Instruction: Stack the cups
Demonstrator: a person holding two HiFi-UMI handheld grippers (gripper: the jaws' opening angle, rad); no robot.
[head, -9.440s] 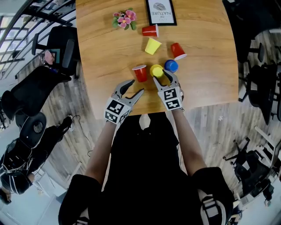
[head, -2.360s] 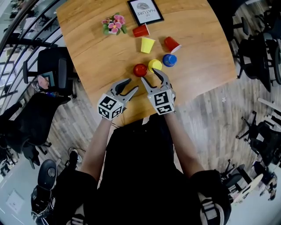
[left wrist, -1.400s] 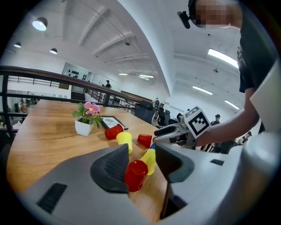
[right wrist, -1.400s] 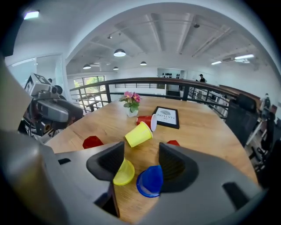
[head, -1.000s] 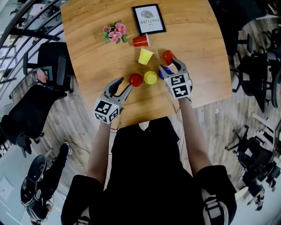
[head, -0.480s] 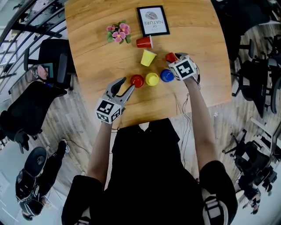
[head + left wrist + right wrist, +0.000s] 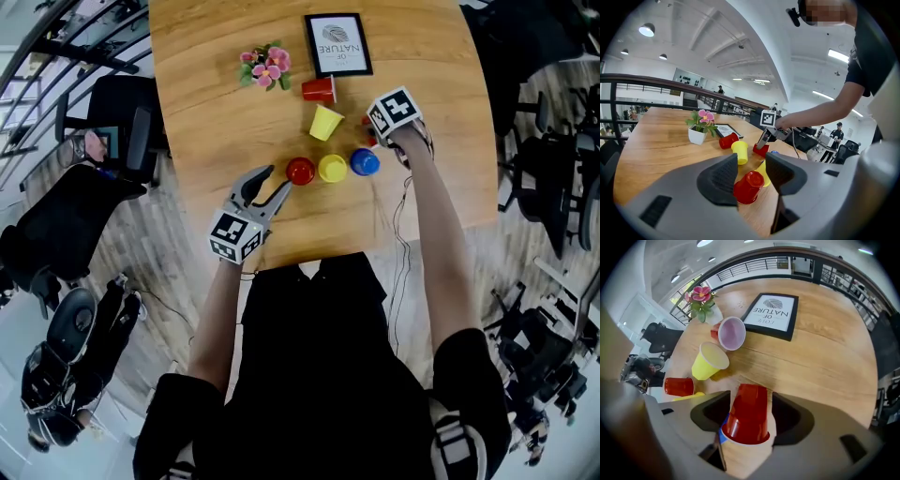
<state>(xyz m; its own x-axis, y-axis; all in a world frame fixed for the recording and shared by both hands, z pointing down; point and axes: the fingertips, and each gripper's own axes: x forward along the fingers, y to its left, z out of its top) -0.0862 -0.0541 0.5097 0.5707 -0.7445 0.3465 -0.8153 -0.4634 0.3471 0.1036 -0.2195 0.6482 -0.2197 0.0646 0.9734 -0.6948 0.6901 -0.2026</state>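
Observation:
Three cups stand upside down in a row near the table's front: red (image 7: pixel 300 171), yellow (image 7: pixel 332 168), blue (image 7: pixel 364 161). Behind them a yellow cup (image 7: pixel 325 123) and a red cup (image 7: pixel 320 90) lie on their sides. Another red cup (image 7: pixel 747 413) lies on its side between the jaws of my right gripper (image 7: pixel 749 406), which points steeply down at it. Those jaws have just been opening and stand open, with small gaps beside the cup. My left gripper (image 7: pixel 272 183) hovers open and empty in front of the upside-down red cup (image 7: pixel 749 186).
A framed print (image 7: pixel 337 44) and a small pot of pink flowers (image 7: pixel 265 66) stand at the back of the wooden table (image 7: pixel 216 122). Office chairs surround the table on the floor below.
My right gripper has travelled from beside the blue cup to the back right and tipped downward over the lying red cup. The left gripper has stayed put.

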